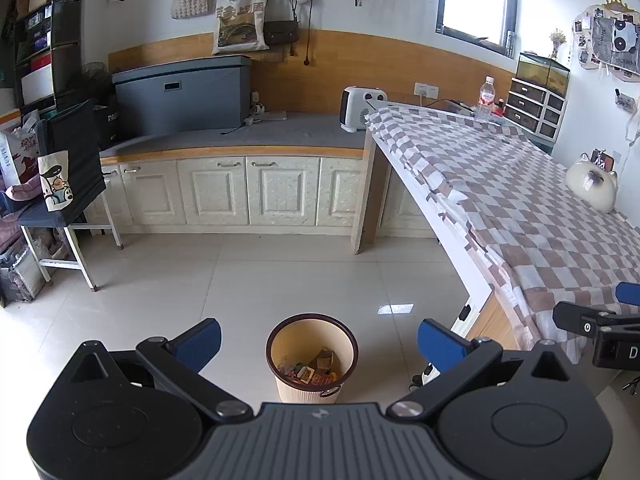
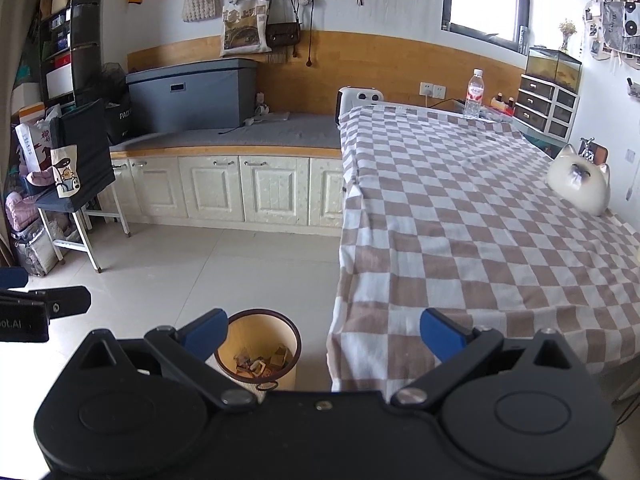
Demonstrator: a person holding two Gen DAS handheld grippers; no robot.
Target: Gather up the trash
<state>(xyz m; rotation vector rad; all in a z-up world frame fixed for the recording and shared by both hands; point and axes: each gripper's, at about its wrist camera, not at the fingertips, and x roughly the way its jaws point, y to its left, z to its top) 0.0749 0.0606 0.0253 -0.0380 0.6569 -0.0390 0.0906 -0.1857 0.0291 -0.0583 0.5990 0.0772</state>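
A beige waste bin with a dark rim stands on the tiled floor beside the table; it also shows in the right wrist view. Several pieces of trash lie at its bottom, also seen in the right wrist view. My left gripper is open and empty, held above the bin. My right gripper is open and empty, over the table's near corner, right of the bin. Part of the right gripper shows in the left view, and part of the left gripper in the right view.
A table with a brown-and-white checked cloth fills the right side, carrying a cat-shaped white object and a water bottle. White cabinets line the back wall, with a grey box and heater. A stool stands at left.
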